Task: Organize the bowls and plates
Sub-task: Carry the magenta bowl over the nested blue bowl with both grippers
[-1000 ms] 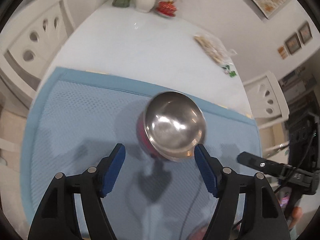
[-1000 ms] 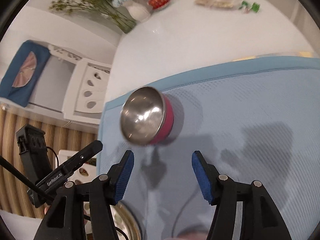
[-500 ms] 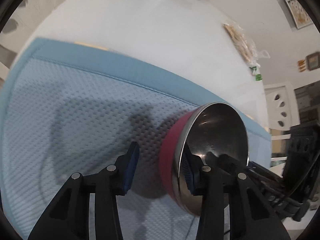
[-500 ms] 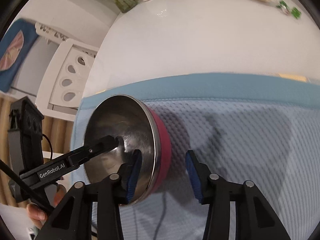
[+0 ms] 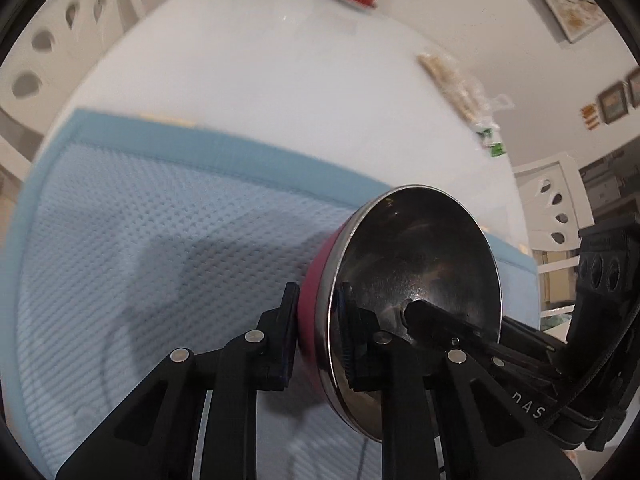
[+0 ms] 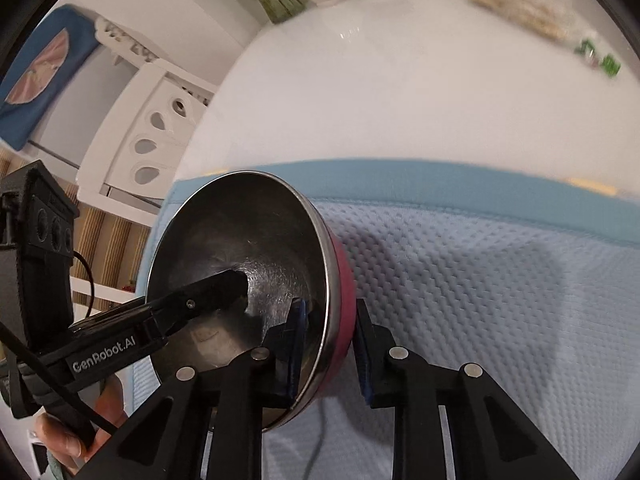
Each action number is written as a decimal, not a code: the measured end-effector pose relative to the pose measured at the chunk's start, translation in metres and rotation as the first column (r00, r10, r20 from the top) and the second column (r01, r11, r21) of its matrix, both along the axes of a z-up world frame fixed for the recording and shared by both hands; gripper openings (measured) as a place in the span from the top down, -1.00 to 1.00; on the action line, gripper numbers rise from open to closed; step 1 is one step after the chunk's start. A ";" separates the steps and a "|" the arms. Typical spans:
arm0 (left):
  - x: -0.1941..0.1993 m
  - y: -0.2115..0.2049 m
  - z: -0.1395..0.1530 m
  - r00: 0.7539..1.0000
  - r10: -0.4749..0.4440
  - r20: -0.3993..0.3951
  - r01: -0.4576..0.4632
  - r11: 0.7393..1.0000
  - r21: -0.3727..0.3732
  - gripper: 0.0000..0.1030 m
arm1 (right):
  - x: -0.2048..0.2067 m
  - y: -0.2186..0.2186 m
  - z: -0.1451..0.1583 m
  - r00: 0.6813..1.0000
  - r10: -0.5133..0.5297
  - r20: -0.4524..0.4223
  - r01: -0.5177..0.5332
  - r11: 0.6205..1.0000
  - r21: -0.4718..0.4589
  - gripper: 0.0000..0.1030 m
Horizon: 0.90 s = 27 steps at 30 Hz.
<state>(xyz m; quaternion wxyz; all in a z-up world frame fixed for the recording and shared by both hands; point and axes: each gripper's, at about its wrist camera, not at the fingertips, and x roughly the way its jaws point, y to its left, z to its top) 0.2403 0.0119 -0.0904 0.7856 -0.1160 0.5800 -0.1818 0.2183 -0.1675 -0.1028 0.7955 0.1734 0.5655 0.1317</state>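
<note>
Bright, even indoor light glares on the table (image 5: 280,92) beyond the mat (image 5: 120,260), with soft shadows, motion-blurred far objects and fisheye-bent edges.

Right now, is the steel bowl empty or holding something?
Empty: the steel bowl shows only bare shiny metal inside, apart from tool fingers over its rim.

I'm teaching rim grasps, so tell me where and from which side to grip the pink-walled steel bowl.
Grip the pink-walled steel bowl at its thin rim, one finger inside and one on the pink wall, coming from the near edge. The wall is too wide to span. Both the left gripper and right gripper pinch it that way, above the blue mat.
</note>
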 end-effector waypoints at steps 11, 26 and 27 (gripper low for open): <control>-0.075 -0.002 0.115 0.975 -0.060 0.215 0.070 0.997 -0.040 0.70 | -0.070 -0.018 0.103 0.985 -0.106 0.139 0.099 0.993 0.056 0.54; -0.204 -0.035 0.119 0.976 -0.164 0.140 0.180 0.978 -0.109 0.70 | -0.237 -0.053 0.142 0.947 -0.289 0.143 0.285 0.957 0.044 0.52; -0.211 -0.036 0.113 0.977 -0.176 0.124 0.190 0.976 -0.109 0.70 | -0.244 -0.055 0.139 0.947 -0.294 0.129 0.291 0.956 0.043 0.52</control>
